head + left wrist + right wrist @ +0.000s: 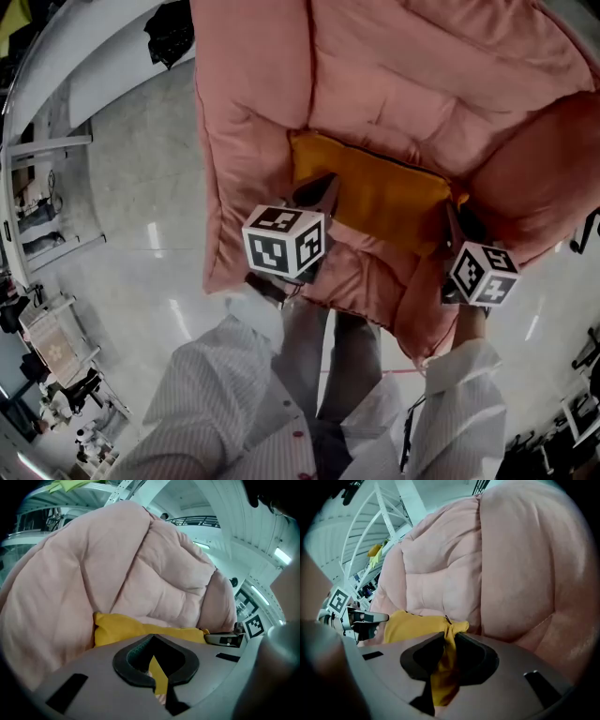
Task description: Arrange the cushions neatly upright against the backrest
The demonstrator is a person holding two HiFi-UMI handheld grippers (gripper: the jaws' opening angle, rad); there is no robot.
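One: Both tongs are on the cushion (380, 197) right now. Left tongs (157, 679) closed tight on a thin sliver of yellow fabric near its left end, right tongs (440, 677) clamped on a bunched-up wad of its right corner.

Two: And the cushion itself sits low on the seat of the sofa (412, 75), stretched between the two grips, its far long edge up against the foot of the backrest (154, 569). Whether it leans or lies flat, I can't tell.

One: Look at the cloth. Mustard yellow, smooth weave, a flat rectangular shape, and a small dark zip pull (447, 619) pokes out right at the corner where the right tongs pinch it.

Two: Against that, the sofa is all puff: dusty pink, soft matte fabric, stitched into fat rounded panels, with bulging arms on either side.

One: Each of the tongs carries a marker cube (284, 241), white with black squares, and the jaws are dull grey with a dark rubbery lining round the mouth.

Two: White sleeves (216, 403) with fine stripes come up from the bottom of the head view behind them.

One: Underfoot, a pale glossy floor (141, 187) throwing back the ceiling lights.

Two: Off to the left, white shelving (37, 216) crowded with small clutter, and white beams (389, 508) overhead in the right gripper view
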